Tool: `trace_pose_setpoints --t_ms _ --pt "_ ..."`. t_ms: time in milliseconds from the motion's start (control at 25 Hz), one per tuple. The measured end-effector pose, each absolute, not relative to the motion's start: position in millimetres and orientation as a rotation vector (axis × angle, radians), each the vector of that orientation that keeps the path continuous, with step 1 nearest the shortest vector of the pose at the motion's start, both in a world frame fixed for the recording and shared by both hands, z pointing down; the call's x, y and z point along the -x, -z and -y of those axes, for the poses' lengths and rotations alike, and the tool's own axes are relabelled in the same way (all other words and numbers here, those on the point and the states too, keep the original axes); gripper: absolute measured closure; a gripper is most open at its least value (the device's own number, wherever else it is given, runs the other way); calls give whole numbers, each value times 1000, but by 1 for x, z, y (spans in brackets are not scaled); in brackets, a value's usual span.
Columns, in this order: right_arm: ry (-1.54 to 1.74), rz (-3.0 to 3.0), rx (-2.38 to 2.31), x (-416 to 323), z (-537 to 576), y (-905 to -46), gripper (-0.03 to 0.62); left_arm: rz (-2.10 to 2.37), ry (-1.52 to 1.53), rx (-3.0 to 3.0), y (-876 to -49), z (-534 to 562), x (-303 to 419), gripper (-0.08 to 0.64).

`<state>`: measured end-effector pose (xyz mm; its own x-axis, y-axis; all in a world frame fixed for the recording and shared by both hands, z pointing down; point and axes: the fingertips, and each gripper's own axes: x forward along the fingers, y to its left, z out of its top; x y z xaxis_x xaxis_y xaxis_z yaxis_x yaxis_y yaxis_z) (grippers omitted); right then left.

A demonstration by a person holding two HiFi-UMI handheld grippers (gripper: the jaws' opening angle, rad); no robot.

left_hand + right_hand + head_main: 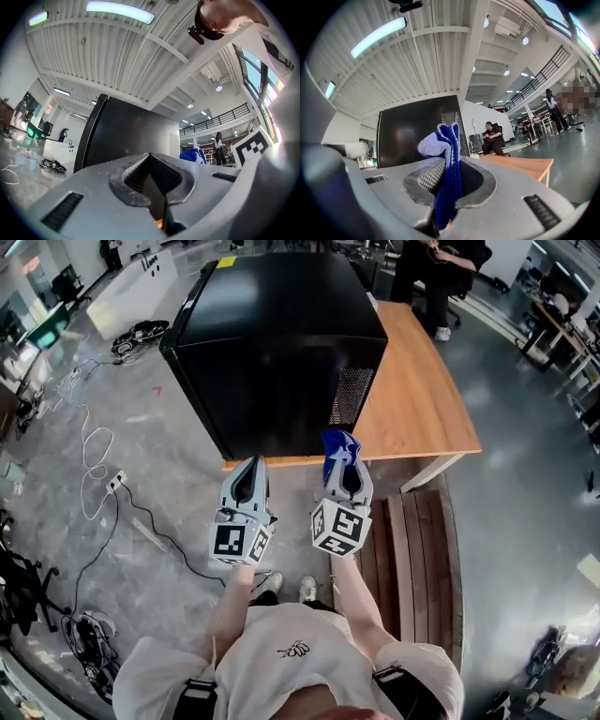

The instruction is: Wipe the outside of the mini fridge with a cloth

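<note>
Fridge [281, 343]: black, box-shaped, set on the left end of a wooden table [422, 409], at 12 o'clock from both grippers in the head view. A mesh vent panel is seen on its near face, right side.

Cloth [339, 446]: blue, clamped between the jaws of the right gripper [343, 465], with a bunched end sticking out past the tips toward the fridge's lower near face. Contact with the fridge cannot be confirmed.

Left gripper [250, 465]: jaws closed together, nothing held between them. It is held just beside the right gripper at its 9 o'clock, pointed at the same fridge face.

Cables [94, 460] are seen on the floor at 9 to 10 o'clock. A seated person [436, 277] is seen beyond the table at 1 o'clock.
</note>
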<state>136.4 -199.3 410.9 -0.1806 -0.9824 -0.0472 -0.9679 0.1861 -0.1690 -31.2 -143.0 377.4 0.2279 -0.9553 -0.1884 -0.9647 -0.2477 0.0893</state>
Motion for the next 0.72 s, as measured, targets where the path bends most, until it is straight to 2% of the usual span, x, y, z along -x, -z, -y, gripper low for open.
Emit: trace_pose_setpoints --t_ms 240,720 --pt "214 -2315 1825 -131 172 -368 531 -1925 -324 2526 -376 136 38 555" --pt "138 -2521 1705 -65 136 -381 531 -1942 -328 2461 -368 137 81 555"
